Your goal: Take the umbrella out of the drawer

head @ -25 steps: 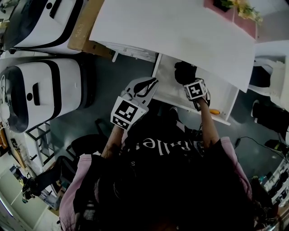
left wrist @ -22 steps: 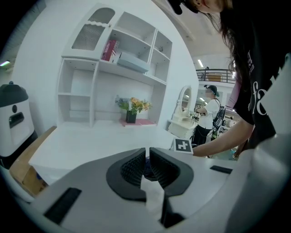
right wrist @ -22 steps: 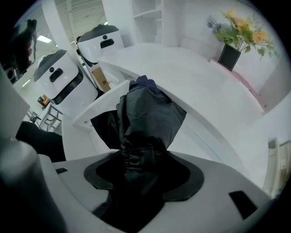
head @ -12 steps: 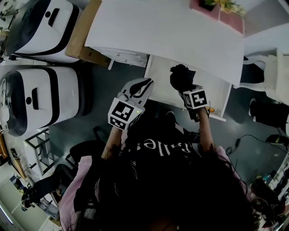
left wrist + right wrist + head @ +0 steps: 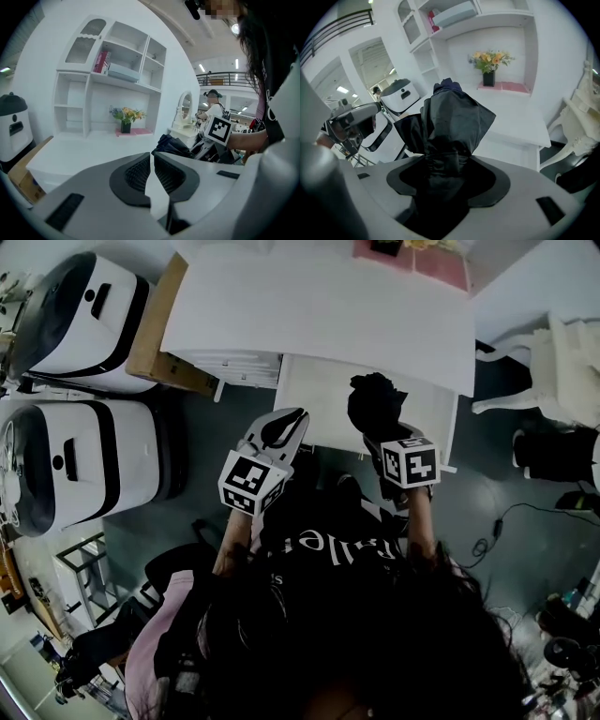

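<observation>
Holding the folded black umbrella [image 5: 450, 117] by its near end, the right gripper [image 5: 443, 173] has its jaws clamped on the soft fabric, while the left gripper [image 5: 152, 176] on its left is empty, jaws nearly together. The umbrella stands over the open drawer [image 5: 319, 404], just before the white desk [image 5: 319, 315]. I judge the cloth may slip in the grip, or loose folds may catch the desk edge, and it would drop back.

Black T-shirt [image 5: 328, 549] with white lettering and a pale pink sleeve [image 5: 155, 652]; left gripper [image 5: 292, 418] and right gripper [image 5: 382, 439] are white-grey plastic shells, each carrying a black-and-white square-marker cube [image 5: 251, 482]
</observation>
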A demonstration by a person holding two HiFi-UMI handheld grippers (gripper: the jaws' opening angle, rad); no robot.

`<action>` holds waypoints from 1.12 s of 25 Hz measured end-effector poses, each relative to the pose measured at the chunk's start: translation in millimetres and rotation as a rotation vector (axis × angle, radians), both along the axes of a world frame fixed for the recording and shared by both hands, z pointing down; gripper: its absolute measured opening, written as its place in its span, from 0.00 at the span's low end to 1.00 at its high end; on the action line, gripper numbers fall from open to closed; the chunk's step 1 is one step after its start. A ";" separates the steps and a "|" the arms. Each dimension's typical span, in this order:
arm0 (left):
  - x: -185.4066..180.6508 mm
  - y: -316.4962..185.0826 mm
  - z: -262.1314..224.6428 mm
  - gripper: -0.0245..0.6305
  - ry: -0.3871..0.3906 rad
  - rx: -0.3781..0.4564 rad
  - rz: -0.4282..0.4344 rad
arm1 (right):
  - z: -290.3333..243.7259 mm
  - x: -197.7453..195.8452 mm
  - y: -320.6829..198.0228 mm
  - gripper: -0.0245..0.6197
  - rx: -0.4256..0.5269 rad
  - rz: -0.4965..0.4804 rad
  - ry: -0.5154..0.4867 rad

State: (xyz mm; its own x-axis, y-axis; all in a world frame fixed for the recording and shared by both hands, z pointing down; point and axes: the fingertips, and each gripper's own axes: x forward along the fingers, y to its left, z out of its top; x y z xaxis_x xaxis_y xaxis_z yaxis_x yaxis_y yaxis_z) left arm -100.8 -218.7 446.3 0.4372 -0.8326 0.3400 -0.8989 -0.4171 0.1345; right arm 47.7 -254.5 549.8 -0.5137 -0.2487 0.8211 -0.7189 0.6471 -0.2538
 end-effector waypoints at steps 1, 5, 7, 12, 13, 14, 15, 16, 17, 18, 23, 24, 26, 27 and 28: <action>8.6 3.2 -2.7 0.08 0.001 0.005 0.002 | -5.7 8.2 3.9 0.47 0.009 0.011 -0.009; 42.9 15.4 -12.6 0.08 -0.002 0.033 0.014 | -21.6 41.0 20.4 0.47 0.029 0.050 -0.047; 59.6 23.6 -17.8 0.08 -0.002 0.049 0.017 | -26.9 56.2 31.4 0.47 0.034 0.060 -0.062; 101.5 51.0 -28.2 0.08 0.013 0.075 -0.001 | -35.2 94.1 66.2 0.47 0.036 0.049 -0.089; 109.4 58.0 -29.1 0.08 0.019 0.076 -0.007 | -36.1 101.7 73.2 0.47 0.037 0.047 -0.092; 116.3 65.3 -29.3 0.08 0.024 0.076 -0.014 | -36.8 108.4 79.7 0.47 0.037 0.044 -0.096; 122.0 72.8 -28.9 0.08 0.027 0.073 -0.022 | -37.1 113.9 85.6 0.47 0.037 0.041 -0.101; 126.5 80.1 -27.8 0.08 0.029 0.068 -0.031 | -37.0 118.2 90.8 0.47 0.036 0.038 -0.106; 130.1 87.0 -26.3 0.08 0.028 0.060 -0.040 | -36.7 121.5 95.2 0.47 0.034 0.035 -0.110; 133.1 93.7 -24.6 0.08 0.026 0.051 -0.047 | -36.2 124.3 99.1 0.47 0.032 0.032 -0.114; 139.9 126.1 -24.1 0.08 0.003 0.022 -0.082 | -37.0 130.9 121.6 0.47 0.021 0.018 -0.139; 140.2 130.1 -24.9 0.08 -0.001 0.020 -0.088 | -37.6 131.0 125.2 0.47 0.019 0.014 -0.146; 141.5 135.3 -25.5 0.08 -0.009 0.016 -0.096 | -38.0 131.3 130.5 0.47 0.017 0.009 -0.157; 142.3 137.0 -25.5 0.08 -0.012 0.015 -0.097 | -37.8 131.2 132.5 0.47 0.016 0.007 -0.161; 143.2 138.4 -25.7 0.08 -0.015 0.015 -0.097 | -37.4 130.8 134.4 0.47 0.014 0.006 -0.165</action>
State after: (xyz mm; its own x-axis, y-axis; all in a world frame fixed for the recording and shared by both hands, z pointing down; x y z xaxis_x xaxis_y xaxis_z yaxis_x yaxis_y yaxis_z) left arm 42.4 -80.3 420.6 0.3493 -0.8759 0.3328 -0.9370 -0.3300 0.1149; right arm 178.5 -120.1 512.4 -0.6398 -0.2632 0.7221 -0.6721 0.6474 -0.3595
